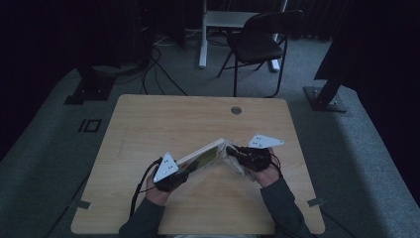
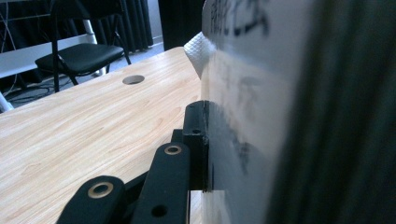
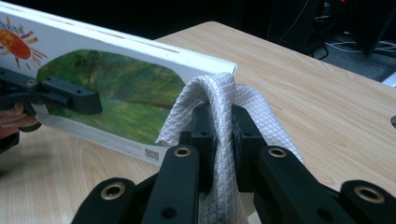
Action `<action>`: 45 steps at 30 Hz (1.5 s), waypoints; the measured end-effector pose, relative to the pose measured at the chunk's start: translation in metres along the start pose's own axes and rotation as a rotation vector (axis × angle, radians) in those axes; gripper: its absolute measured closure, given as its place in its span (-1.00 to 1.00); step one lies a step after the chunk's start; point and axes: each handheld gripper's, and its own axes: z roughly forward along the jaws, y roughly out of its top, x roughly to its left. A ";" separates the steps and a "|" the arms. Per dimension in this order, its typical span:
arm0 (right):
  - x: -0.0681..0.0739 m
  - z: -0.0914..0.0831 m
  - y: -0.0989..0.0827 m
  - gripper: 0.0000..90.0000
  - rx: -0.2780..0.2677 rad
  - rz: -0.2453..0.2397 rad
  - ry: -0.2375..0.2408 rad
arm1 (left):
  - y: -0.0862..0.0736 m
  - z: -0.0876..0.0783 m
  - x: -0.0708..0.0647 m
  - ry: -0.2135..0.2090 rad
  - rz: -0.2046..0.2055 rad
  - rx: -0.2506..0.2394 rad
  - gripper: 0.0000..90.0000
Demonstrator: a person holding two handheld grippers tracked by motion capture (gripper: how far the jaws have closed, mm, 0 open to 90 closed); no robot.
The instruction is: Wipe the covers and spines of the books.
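High view: the person is holding both tools over the near middle of the wooden table (image 1: 148,124). The left gripper (image 1: 184,167) is clamping the near end of a flat white box (image 1: 200,156), which is tilting up off the tabletop toward the centre. The right gripper (image 1: 233,151) is pinching a white cloth (image 1: 236,163) right at the box's raised far end. A black chair (image 1: 257,42) is standing on the floor beyond the table.

Left gripper view: the left gripper (image 2: 208,149) is pressing narrow on the box (image 2: 247,93), printed face close to the lens; the cloth (image 2: 198,51) is peeking past its far edge.

Right gripper view: the right gripper (image 3: 223,126) is squeezing a fold of the quilted cloth (image 3: 224,93), which is draping against the box's (image 3: 116,88) corner. The left gripper (image 3: 84,100) is gripping the box's green picture side.
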 end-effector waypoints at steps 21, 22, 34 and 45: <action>0.008 0.007 0.000 0.84 -0.006 0.006 0.049 | 0.000 0.005 -0.006 0.007 0.010 0.028 0.74; 0.008 0.007 0.000 0.84 -0.006 0.006 0.049 | 0.000 0.005 -0.006 0.007 0.010 0.028 0.74; 0.025 0.013 0.005 0.84 -0.001 -0.033 0.088 | 0.000 0.007 -0.007 0.021 0.012 0.035 0.74; 0.046 0.019 0.013 0.84 -0.004 -0.082 0.134 | -0.002 0.011 -0.009 0.034 0.012 0.047 0.74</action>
